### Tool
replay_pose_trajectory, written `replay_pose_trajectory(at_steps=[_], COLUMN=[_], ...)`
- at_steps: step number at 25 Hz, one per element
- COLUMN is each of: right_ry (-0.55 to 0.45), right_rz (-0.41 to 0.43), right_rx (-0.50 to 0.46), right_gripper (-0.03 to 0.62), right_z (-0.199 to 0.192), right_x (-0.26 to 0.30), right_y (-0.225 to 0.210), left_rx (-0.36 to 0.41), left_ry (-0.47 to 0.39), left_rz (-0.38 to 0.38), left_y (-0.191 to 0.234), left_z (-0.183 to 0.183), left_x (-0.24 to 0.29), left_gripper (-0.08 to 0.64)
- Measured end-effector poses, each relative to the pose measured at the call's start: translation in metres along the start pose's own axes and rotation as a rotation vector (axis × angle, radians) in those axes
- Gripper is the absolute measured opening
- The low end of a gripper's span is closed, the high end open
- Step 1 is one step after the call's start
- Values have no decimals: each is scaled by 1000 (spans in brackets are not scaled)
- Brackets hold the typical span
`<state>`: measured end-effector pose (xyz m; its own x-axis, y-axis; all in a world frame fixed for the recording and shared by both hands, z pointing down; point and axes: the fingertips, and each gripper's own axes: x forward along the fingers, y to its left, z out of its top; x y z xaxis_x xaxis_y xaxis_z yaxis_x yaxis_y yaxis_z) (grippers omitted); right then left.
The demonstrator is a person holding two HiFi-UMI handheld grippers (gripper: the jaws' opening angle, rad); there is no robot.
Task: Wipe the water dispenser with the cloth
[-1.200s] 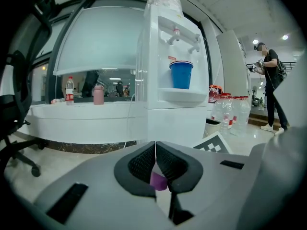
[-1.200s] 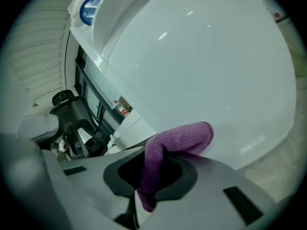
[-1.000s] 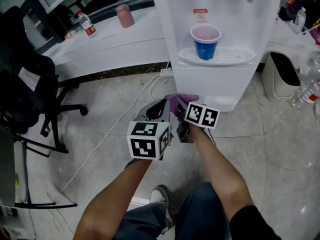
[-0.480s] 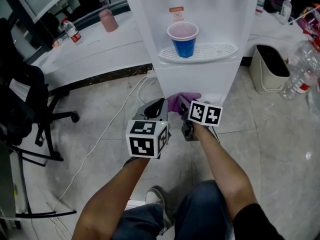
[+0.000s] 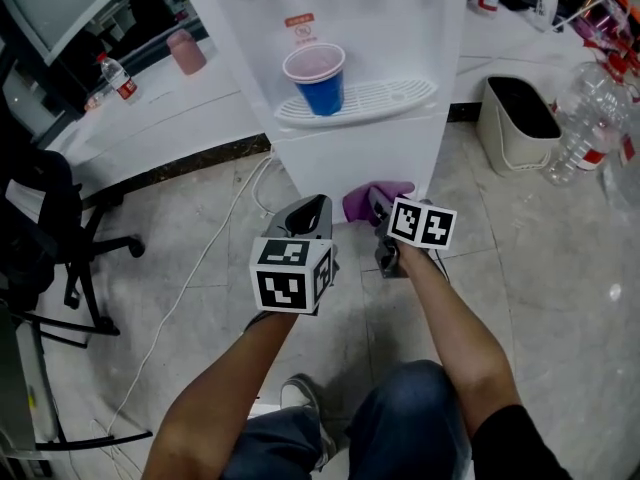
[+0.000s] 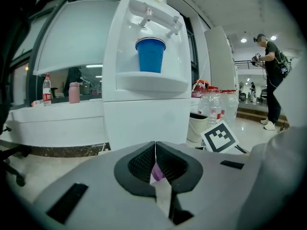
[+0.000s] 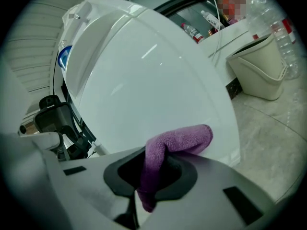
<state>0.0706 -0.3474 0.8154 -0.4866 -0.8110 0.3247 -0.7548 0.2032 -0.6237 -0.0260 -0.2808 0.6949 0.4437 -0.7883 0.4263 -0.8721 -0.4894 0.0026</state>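
The white water dispenser (image 5: 350,28) stands ahead with a blue cup (image 5: 314,78) on its drip tray. My right gripper (image 5: 378,208) is shut on a purple cloth (image 5: 375,198), and the cloth's folded end presses on the dispenser's lower front panel (image 7: 144,90). In the right gripper view the cloth (image 7: 177,140) sticks up out of the right gripper (image 7: 153,171). My left gripper (image 5: 312,211) hovers just left of the cloth, near the panel. Its jaws (image 6: 155,152) meet in a line, and a sliver of purple shows in the slit below.
A beige bin (image 5: 520,118) and large plastic bottles (image 5: 590,128) stand right of the dispenser. A power cord (image 5: 200,268) trails over the tiled floor. An office chair (image 5: 50,228) is at left. A pink tumbler (image 5: 187,51) sits on the curved counter behind. A person (image 6: 271,80) stands far off.
The right gripper and cloth have slid rightward along the lower panel, from near its left edge toward its middle. The left gripper has followed alongside.
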Motion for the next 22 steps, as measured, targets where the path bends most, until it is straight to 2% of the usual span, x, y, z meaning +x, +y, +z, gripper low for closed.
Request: replay_pose_trajectory(at_steps=[12, 18, 22], right_ry=[-40, -63, -50], right_rz=[-118, -163, -143], right_rx=[-67, -102, -190], right_gripper=[46, 46, 46], right_z=[46, 63, 73], right_x=[-50, -71, -84], right_y=[-75, -88, -64], left_rx=[27, 63, -26], left_ry=[6, 14, -5], left_rz=[-63, -89, -76], left_y=[-45, -55, -51], left_z=[4, 4, 16], left_x=[22, 26, 31], left_gripper=[28, 28, 28])
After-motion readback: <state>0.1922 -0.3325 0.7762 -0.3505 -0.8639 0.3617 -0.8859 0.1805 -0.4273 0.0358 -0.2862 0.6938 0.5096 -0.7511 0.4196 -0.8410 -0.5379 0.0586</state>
